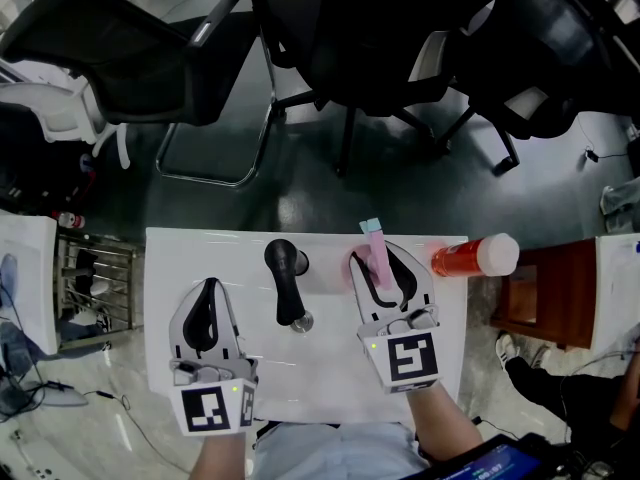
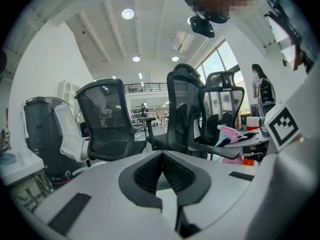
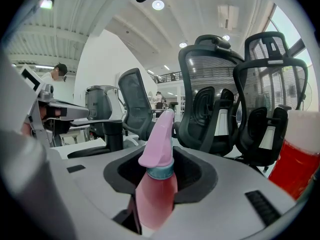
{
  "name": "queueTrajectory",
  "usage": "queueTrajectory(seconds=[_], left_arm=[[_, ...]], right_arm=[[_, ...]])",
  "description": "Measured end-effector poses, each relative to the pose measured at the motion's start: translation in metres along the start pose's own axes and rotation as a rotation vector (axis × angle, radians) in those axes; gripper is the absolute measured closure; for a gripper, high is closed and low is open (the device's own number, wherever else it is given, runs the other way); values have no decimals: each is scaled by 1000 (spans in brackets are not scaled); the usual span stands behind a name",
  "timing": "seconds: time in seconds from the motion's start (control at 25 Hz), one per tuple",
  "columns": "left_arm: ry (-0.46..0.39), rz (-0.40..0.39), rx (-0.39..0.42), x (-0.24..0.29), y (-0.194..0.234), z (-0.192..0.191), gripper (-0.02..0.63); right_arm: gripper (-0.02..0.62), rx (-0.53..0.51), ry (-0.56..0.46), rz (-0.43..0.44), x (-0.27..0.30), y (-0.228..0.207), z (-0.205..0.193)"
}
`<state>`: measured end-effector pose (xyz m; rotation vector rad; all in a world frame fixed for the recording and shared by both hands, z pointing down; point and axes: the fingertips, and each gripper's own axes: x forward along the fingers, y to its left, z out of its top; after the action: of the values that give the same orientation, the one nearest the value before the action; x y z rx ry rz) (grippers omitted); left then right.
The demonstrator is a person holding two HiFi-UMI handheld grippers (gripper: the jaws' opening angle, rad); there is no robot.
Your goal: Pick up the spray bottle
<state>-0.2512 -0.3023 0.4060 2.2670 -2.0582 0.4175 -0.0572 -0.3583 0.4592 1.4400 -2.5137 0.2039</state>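
The pink spray bottle [image 1: 379, 264] stands upright on the white table [image 1: 320, 368], near its far edge. My right gripper [image 1: 377, 258] has a finger on each side of it, and a slim gap shows beside the bottle. In the right gripper view the spray bottle [image 3: 157, 194] fills most of the space between the jaws of the right gripper [image 3: 162, 165], its pink spray head rising above them. My left gripper [image 1: 208, 288] rests on the table to the left, shut and holding nothing. From the left gripper [image 2: 162, 156] the pink spray bottle [image 2: 231, 133] shows far to the right.
A black handled tool [image 1: 287, 283] lies on the table between the grippers. A red bottle with a white cap [image 1: 470, 258] sits at the table's right edge, close to the right gripper. Black office chairs [image 1: 380, 38] stand beyond the far edge. A brown stool [image 1: 545, 293] is at right.
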Motion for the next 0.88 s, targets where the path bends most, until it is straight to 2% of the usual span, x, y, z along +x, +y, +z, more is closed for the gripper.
queueTrajectory(seconds=[0.32,0.88], left_arm=[[-10,1,-1,-2,1,5,591],[-76,7,10,-24,-11,31,591]], right_arm=[[437,-7,-14,-10,-3,-2,7],[439,-26,-83,-6,-30,0,35]])
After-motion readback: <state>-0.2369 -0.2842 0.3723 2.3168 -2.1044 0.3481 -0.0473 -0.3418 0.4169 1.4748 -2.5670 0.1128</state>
